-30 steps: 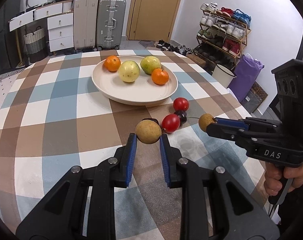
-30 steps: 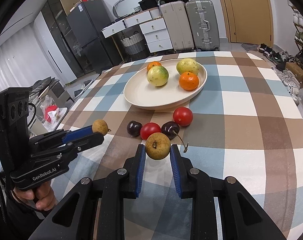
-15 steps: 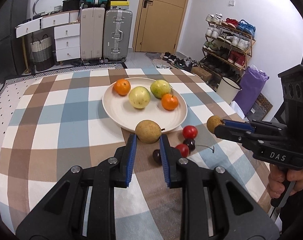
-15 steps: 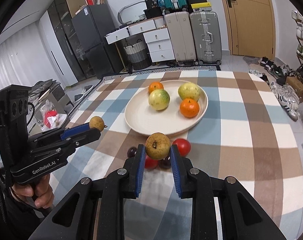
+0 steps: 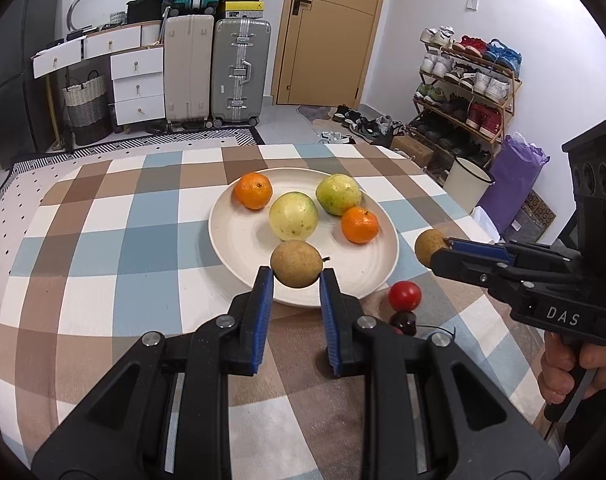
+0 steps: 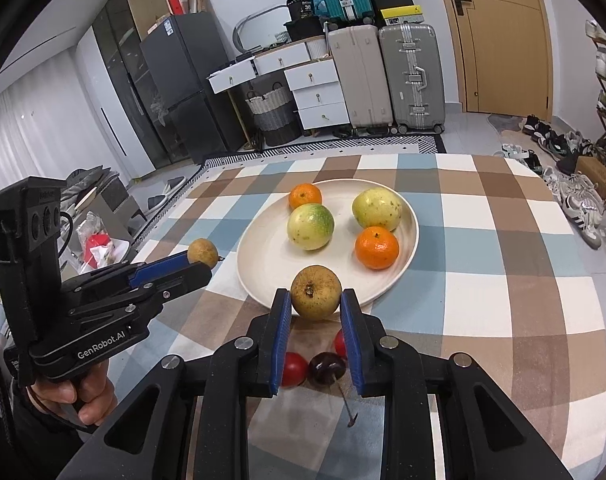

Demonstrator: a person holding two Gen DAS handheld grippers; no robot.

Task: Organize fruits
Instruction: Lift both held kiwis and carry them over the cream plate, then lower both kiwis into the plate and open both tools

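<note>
My left gripper [image 5: 296, 276] is shut on a small brown longan [image 5: 296, 263] and holds it above the near rim of the cream plate [image 5: 239, 240]. My right gripper [image 6: 316, 300] is shut on a second brown longan [image 6: 315, 297], also raised over the plate's [image 6: 263, 264] near edge. The plate holds two oranges [image 5: 253, 191] [image 5: 359, 225] and two yellow-green fruits [image 5: 293, 216] [image 5: 338, 194]. A red cherry tomato [image 5: 404, 295] and a dark cherry [image 5: 403, 321] lie on the checked cloth near the plate. Each gripper shows in the other's view: the right one [image 5: 433, 250], the left one [image 6: 205, 256].
The table wears a brown, blue and white checked cloth [image 5: 103, 240]. Below my right gripper lie another red tomato [image 6: 294, 368] and a stemmed dark cherry [image 6: 327, 366]. Suitcases [image 5: 239, 68], drawers and a shoe rack [image 5: 467, 80] stand beyond the table.
Both grippers have lifted with their longans and moved away from the loose tomatoes and cherries toward the plate. The table looks farther below now.
</note>
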